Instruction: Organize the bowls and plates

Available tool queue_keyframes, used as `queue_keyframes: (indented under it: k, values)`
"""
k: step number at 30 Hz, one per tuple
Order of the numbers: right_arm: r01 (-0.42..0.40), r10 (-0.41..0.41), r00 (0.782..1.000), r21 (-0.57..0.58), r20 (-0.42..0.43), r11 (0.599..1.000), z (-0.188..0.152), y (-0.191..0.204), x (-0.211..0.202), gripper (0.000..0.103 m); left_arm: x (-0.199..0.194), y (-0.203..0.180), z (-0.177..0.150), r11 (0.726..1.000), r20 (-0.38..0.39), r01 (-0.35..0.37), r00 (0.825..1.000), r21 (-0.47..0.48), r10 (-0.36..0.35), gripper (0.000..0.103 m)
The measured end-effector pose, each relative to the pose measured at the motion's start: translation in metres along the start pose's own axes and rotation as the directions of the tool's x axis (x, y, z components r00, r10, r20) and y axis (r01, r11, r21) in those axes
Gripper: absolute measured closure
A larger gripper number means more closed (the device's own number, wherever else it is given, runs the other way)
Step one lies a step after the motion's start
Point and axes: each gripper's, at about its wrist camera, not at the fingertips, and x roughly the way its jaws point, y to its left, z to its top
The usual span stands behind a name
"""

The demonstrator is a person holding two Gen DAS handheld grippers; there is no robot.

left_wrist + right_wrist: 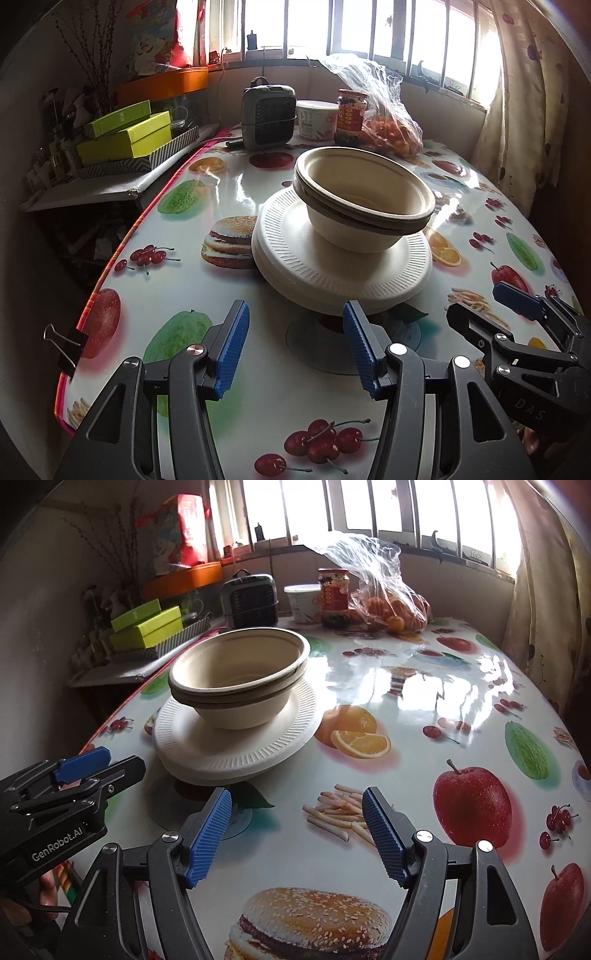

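Bowls (364, 192) sit nested on stacked plates (343, 273) on the worktop (258, 369), both grippers' fingers (232, 350) spread, holding nothing.

From my left wrist camera, the right gripper (517, 314) is cut off by the right edge. The stacked plates (343, 280) hide the table (258, 184) beneath, and I cannot count them. The bowls (364, 192) cover the plates' centre. The jar (352, 116) label is too small to read. Small things on the side shelf (92, 184) are too dark to identify.
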Motion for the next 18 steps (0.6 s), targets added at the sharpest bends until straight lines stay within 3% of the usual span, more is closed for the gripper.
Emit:
queue_keyframes:
  k: [10,18]
  values:
    - [0.009,-0.009,1.000,0.002,-0.006,1.000,-0.0082,0.0041,0.0004,0.029,-0.0075,-0.0044,-0.0040,1.000,0.029,-0.020,0.999,0.009,0.020,0.049]
    - [0.007,-0.007,1.000,0.007,-0.014,1.000,-0.0112,0.0058,0.0018,0.029,-0.0031,0.0012,-0.0087,0.999,0.000,0.003,1.000,-0.043,-0.003,0.049]
